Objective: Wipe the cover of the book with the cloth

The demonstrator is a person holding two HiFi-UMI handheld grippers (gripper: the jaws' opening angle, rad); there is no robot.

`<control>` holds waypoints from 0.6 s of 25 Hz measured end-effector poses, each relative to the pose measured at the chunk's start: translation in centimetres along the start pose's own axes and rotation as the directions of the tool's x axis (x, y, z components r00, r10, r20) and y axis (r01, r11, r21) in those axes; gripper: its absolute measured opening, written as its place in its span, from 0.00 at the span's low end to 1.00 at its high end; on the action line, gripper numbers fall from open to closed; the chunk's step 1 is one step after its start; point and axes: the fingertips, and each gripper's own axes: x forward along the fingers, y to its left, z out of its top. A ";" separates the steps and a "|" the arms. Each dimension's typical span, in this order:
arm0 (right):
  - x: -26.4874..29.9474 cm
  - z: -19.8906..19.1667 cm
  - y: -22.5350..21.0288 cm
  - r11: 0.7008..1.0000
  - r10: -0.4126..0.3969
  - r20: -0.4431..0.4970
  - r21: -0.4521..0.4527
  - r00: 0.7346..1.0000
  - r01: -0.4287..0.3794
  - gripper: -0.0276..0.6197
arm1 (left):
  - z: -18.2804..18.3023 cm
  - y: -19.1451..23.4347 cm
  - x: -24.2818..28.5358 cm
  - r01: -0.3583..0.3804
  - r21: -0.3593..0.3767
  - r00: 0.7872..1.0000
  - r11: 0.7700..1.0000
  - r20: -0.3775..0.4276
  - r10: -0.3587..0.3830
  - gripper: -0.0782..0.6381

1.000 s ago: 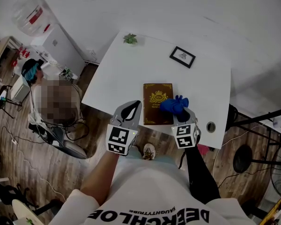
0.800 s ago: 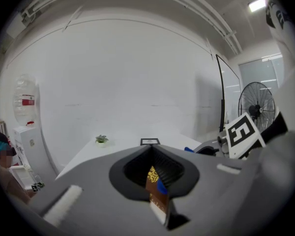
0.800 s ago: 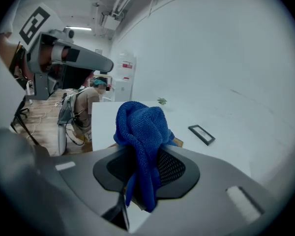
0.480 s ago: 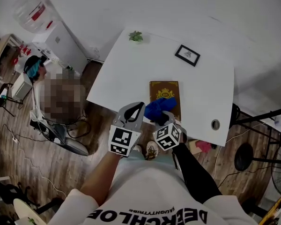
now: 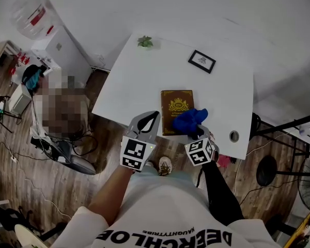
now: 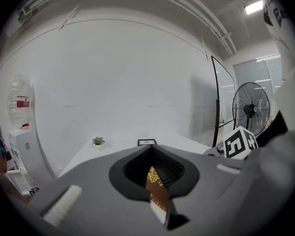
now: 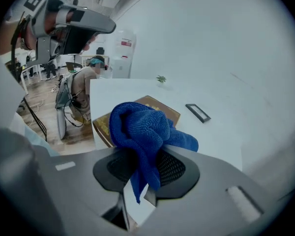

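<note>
Seeing the left claw [image 5: 146,122] closed on nothing, hanging at the near edge of the white surface [image 5: 129,81], at about 8 o'clock from the book [image 5: 176,101]. Finding the book lying flat and shut close to that edge, brown cover with gold ornament facing up. Gripping the bunched blue cloth [image 5: 190,119] in the right claw [image 5: 198,132], clamped on a fold, with the wad sitting over the cover's 5 o'clock corner.

Judging the wipe as under way, and doing it well by:
- Pressing the wad broad and flat rather than dabbing with one tip.
- Drawing long overlapping strokes from 6 toward 12 o'clock.
- Reaching across to the 9 o'clock side as well.
- Probably bracing the book's left edge with the idle claw against sliding on the smooth top.
- Keeping the hard claw tips off the gilt.

Not making out whether the cloth is truly touching the cover or floating just above it. Losing the book's lower right corner under the wad. Failing to read the title lettering. Catching only a sliver of cover from the left gripper view
</note>
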 end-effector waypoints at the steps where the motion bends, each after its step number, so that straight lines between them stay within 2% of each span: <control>1: -0.2 -0.6 -0.9 1.000 -0.018 -0.010 0.018 1.000 0.019 0.21 | 0.0 -0.1 0.2 0.005 -0.001 1.000 1.000 0.000 -0.005 0.19; 9: -0.9 -4.1 -5.6 0.983 -0.131 -0.109 0.115 0.985 0.144 0.21 | -0.1 -1.0 1.2 0.041 -0.001 0.999 0.999 0.001 -0.041 0.19; 11: -1.2 -3.6 -5.7 0.979 -0.144 -0.093 0.130 0.985 0.155 0.21 | -0.4 -0.9 1.4 0.044 0.003 0.999 0.999 -0.002 -0.044 0.19; 15: -2.4 -0.9 -4.8 0.981 -0.143 0.002 0.131 0.990 0.141 0.21 | -0.6 -0.7 1.4 0.053 0.004 0.999 0.999 -0.006 -0.053 0.19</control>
